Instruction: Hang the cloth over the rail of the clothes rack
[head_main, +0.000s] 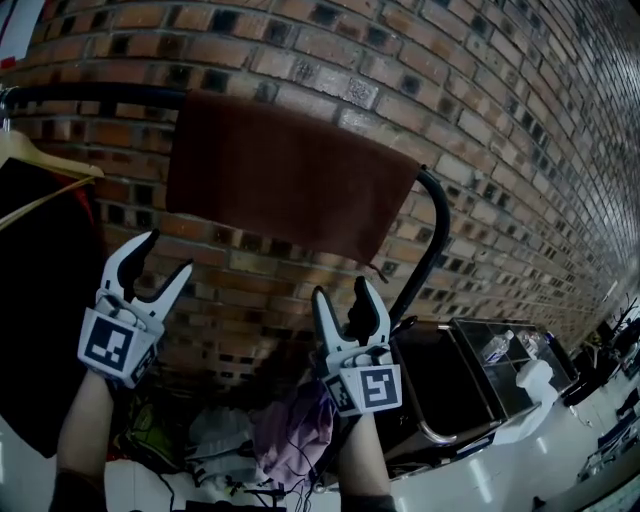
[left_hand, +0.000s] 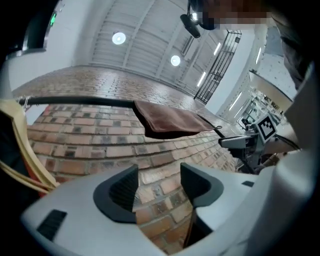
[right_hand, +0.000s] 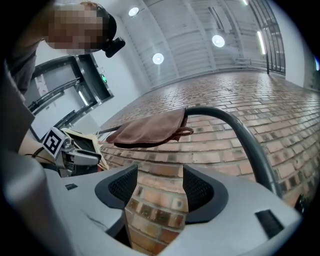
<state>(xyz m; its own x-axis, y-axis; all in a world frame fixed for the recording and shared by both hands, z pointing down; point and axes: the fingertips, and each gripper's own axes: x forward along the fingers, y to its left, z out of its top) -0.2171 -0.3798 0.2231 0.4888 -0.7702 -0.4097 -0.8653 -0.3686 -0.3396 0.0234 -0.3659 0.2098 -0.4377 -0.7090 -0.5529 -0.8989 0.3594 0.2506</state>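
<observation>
both left claw (head_main: 168, 252) and right claw (head_main: 342, 290) gape empty below the draped cloth (head_main: 290, 175).

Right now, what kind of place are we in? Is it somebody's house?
Probably not a house: more like a big workshop or test hall. There is a bare brick wall, a high ceiling with round lights, and a brown cloth hung over a black clothes rack rail.

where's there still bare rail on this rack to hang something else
Bare rail runs between the wooden hanger and the brown cloth. Right of the cloth the rail bends down at once, so little room there. The far left is crowded by hanger and dark garment. Under the cloth, brick wall shows between the open left gripper and right gripper.
</observation>
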